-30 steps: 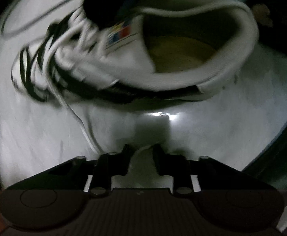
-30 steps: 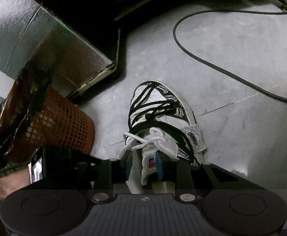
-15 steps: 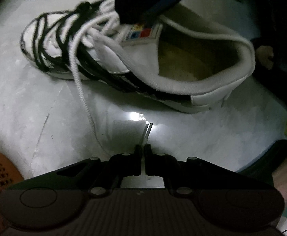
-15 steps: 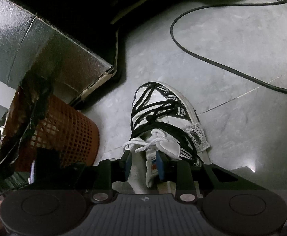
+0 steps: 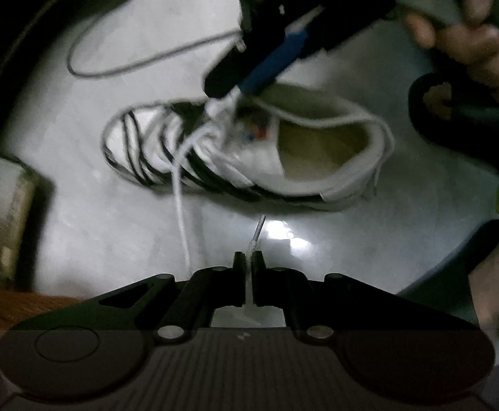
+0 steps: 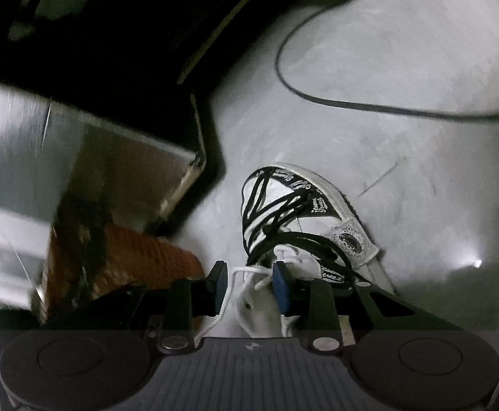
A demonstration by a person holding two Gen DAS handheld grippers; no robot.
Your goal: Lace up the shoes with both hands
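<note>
The shoe (image 5: pixel 249 150), a white high-top crossed by black bands, lies on its side on the pale floor (image 5: pixel 95 233), toe toward the left of the left wrist view and its open collar to the right. Its white lace (image 5: pixel 180 202) runs out of the knotted crossings near the tongue and down toward the left gripper (image 5: pixel 248 261). A second ago that gripper's jaws stood apart just above the floor with the lace end lying between them; now they are pressed together on the lace close to its tip, and the stiff aglet (image 5: pixel 259 227) sticks out past them. The shoe also looks smaller and further off in that view than before, which fits the gripper having been lifted with the lace in tow, so the strand hangs looser from shoe to jaws rather than lying on the floor.

At the tongue, the right gripper (image 6: pixel 249 284) reaches in from above. Its blue-padded jaws have just been opening and now stand about half apart, straddling the tongue (image 6: pixel 259 308) and a loop of lace without visibly pressing on either. A second ago they were closer together around that same tongue.

The likely meaning: the free end is secured and can be drawn or threaded next, while the right side has eased its hold on the tongue. An orange mesh basket (image 6: pixel 119 267) and a dark cable (image 6: pixel 352 102) lie nearby on the floor, clear of the work.
</note>
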